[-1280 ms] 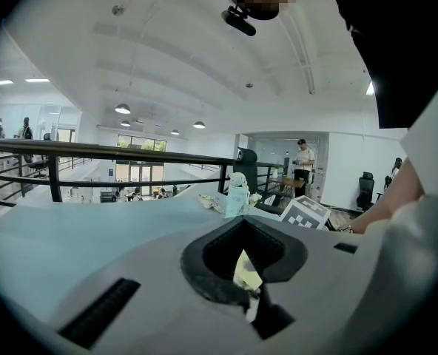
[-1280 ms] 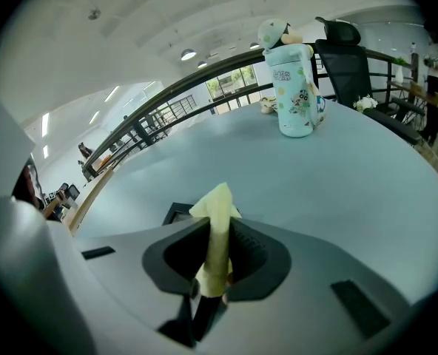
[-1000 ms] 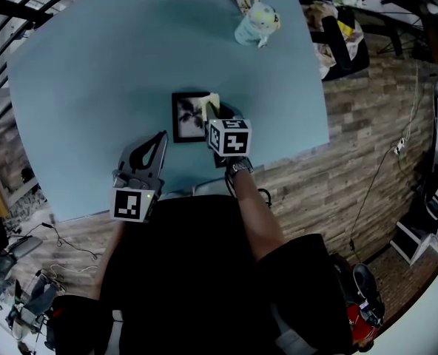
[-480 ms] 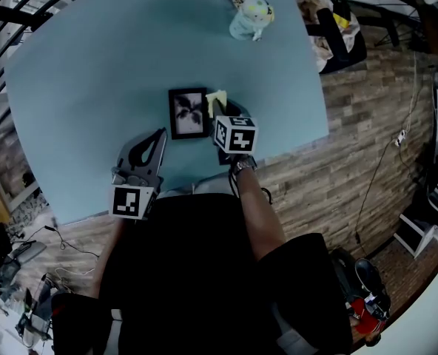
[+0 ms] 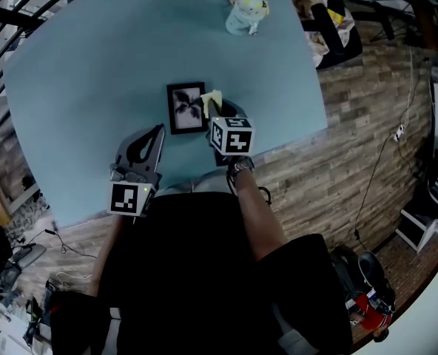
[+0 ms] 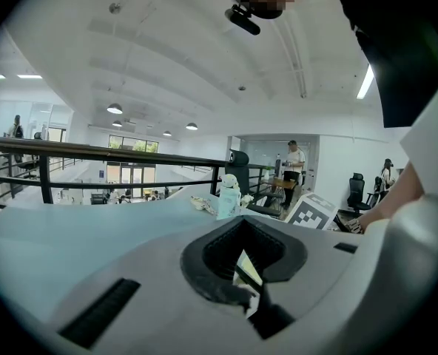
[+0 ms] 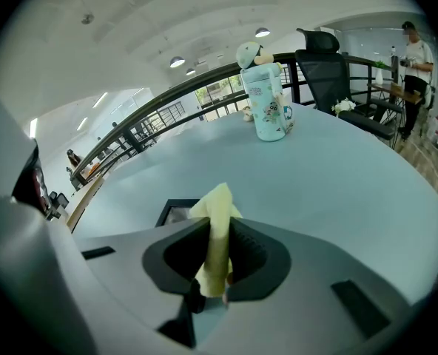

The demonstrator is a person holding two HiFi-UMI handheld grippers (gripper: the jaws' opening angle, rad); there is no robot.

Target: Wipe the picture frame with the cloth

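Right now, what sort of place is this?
Probably an open-plan office, perhaps on a mezzanine: a black office chair stands past the teal table, a dark railing runs along its far side, and round ceiling lights show overhead.

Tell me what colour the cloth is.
Pale yellow; the cloth shows best in the right gripper view, pinched in the right claw.

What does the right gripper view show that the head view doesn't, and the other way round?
Only the right gripper view: the right gripper's jaws shut on the cloth, seen close up, and the ceiling lamps. Only the head view: the left gripper, the whole frame, the person's arm and the floor. Both: table, cloth, a part of the frame, cup.
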